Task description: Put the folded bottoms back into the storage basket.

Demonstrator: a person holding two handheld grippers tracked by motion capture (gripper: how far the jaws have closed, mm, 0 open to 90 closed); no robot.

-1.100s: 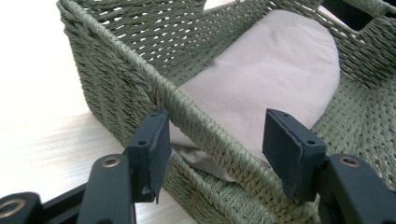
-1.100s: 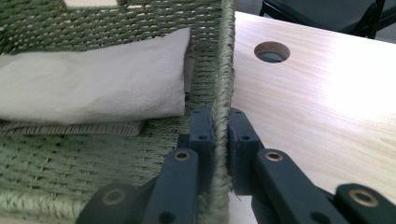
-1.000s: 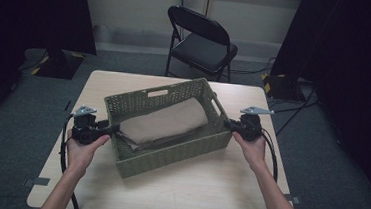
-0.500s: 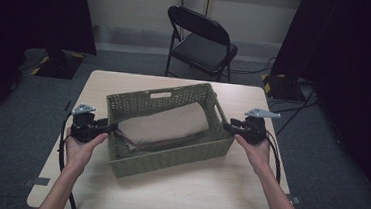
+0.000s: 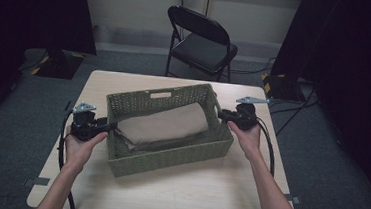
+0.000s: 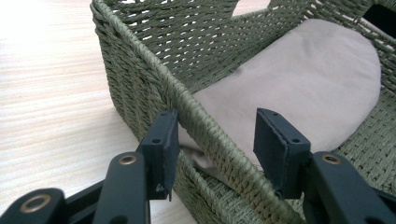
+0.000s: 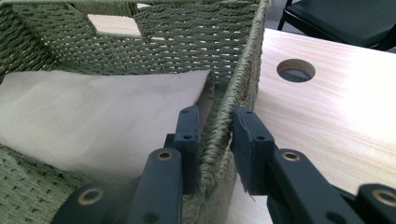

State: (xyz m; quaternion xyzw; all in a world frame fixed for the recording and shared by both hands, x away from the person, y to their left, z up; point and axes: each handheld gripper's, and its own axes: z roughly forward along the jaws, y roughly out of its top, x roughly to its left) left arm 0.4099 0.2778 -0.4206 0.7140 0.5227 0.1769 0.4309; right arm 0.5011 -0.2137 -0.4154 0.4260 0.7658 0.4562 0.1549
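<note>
The woven green basket [image 5: 169,128] sits near the middle of the desk [image 5: 216,192], skewed so its long sides run at a slant to the desk's edges. A folded beige cloth [image 5: 164,124] lies inside on its floor. One gripper is at each short end, which reads as a two-handed hold for lifting or turning the basket evenly rather than dragging it by one side.

The left gripper [image 6: 215,140] straddles the rim of the end wall nearest the desk's left edge. Its fingers [image 6: 163,144] stand at a middling gap: the outer one touches the outside of the rim, while the inner one hangs clear over the cloth, so the wall is between them but not pinched.

The right gripper [image 7: 212,140] straddles the opposite end wall, toward the desk's right edge. Its fingers [image 7: 250,140] are narrow and have just been closing, with the rim between them; both pads sit against the weave, apparently clamping it, though the hold looks light.
</note>
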